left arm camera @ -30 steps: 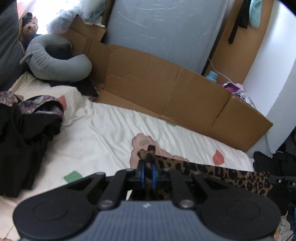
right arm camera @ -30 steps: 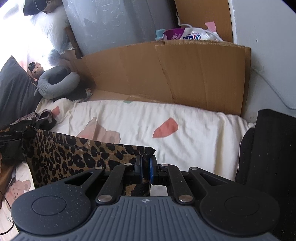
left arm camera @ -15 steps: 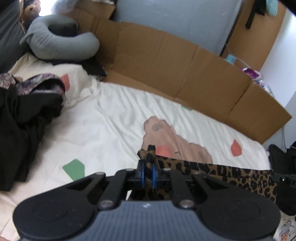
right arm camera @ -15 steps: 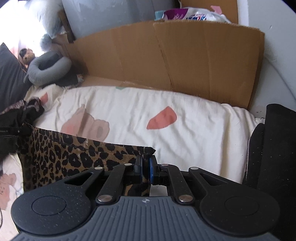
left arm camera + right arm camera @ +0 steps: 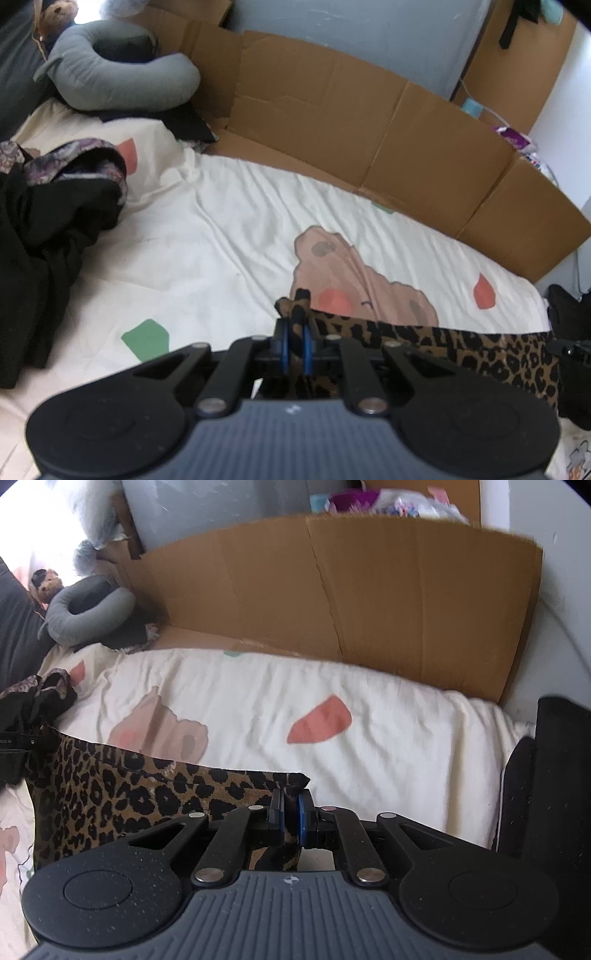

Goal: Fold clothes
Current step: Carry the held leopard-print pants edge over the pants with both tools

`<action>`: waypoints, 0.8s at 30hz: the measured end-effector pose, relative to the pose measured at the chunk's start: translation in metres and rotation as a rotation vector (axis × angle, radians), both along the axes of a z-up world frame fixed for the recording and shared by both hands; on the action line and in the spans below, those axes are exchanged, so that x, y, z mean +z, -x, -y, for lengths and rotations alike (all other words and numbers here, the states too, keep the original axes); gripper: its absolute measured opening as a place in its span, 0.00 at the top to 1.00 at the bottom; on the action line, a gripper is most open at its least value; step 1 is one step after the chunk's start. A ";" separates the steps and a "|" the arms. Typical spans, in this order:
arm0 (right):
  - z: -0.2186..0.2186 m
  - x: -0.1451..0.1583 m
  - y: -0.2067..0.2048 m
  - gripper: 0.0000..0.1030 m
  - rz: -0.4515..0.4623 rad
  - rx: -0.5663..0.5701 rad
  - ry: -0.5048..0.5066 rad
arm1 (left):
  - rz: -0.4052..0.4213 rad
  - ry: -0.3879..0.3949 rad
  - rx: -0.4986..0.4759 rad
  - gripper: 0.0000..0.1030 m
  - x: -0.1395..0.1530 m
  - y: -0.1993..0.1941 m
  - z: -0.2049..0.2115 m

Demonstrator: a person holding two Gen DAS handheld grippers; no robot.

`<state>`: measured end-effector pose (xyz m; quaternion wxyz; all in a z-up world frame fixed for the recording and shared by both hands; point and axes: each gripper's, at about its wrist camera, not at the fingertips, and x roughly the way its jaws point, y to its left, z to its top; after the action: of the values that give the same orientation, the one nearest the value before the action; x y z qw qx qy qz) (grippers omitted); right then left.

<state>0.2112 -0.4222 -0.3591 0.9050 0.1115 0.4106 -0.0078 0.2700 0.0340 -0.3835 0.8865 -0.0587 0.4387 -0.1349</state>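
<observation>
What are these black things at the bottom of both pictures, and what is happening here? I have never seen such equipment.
Each black thing is a hand-held gripper with two fingers; a person holds one in each hand. A camera on each looks forward along its fingers, so one picture comes from the left gripper and one from the right gripper. Both are shut on the top edge of a leopard-print cloth, stretched between them over a bed sheet. A pile of dark clothes, a grey pillow and cardboard are also there.
</observation>
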 end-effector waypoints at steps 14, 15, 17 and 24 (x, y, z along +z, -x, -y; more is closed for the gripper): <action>-0.005 -0.059 -0.027 0.94 -0.115 0.035 0.001 | -0.092 -0.037 -0.018 0.86 -0.062 -0.018 0.009; -0.006 -0.059 -0.027 0.93 -0.118 0.032 0.005 | -0.090 -0.037 -0.007 0.85 -0.058 -0.017 0.008; -0.007 -0.055 -0.025 0.89 -0.117 0.021 0.019 | -0.085 -0.038 0.013 0.75 -0.051 -0.015 0.006; 0.000 -0.023 -0.016 0.86 -0.036 -0.019 0.004 | -0.051 -0.007 0.037 0.62 -0.018 -0.007 0.016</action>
<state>0.2273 -0.4223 -0.3826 0.8975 0.1136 0.4256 -0.0193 0.2773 0.0184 -0.4018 0.8776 -0.0669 0.4604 -0.1154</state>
